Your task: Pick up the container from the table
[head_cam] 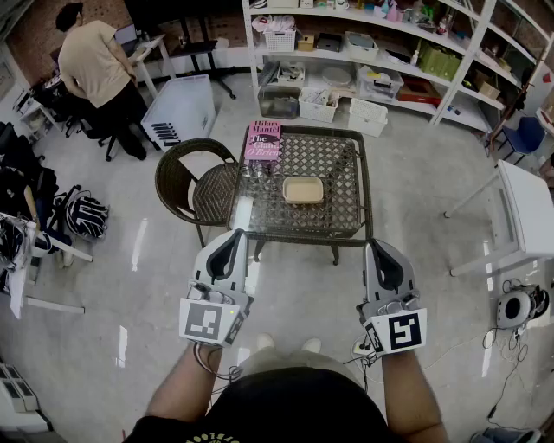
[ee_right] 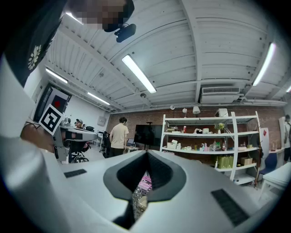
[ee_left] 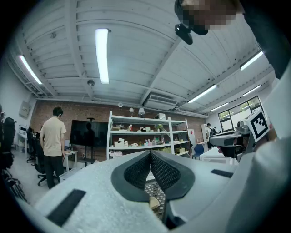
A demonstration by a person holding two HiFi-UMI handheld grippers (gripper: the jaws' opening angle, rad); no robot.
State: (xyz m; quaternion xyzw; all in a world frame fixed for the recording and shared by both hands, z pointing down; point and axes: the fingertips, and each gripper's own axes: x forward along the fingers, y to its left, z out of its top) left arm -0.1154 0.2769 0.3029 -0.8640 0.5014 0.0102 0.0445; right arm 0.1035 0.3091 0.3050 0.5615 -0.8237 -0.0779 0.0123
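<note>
Beige, shallow, rectangular: logged the container [head_cam: 303, 189] so, resting near the middle of the lattice-topped table [head_cam: 342, 221], untouched. Noted a pink book [head_cam: 264, 140] at the table's far left corner, apart from the container. Just in front of the book, something glassy, possibly jars, too small to tell. Recorded a dark wicker chair [head_cam: 195, 186] drawn up against the table's left side. Found left gripper [head_cam: 234, 235] and right gripper [head_cam: 379, 246] held by the table's near corners, well apart from the container and from each other. Read left fingers [ee_left: 136, 172] as pressed together at the tips, nothing clamped between; same for right fingers [ee_right: 128, 175]. Glimpsed a sliver of table and container through the gap beneath the closed tips in the left gripper view. Marked a person [head_cam: 95, 65] in a tan shirt standing at far left, back turned, and stocked white shelves [head_cam: 381, 26] beyond the table.
</note>
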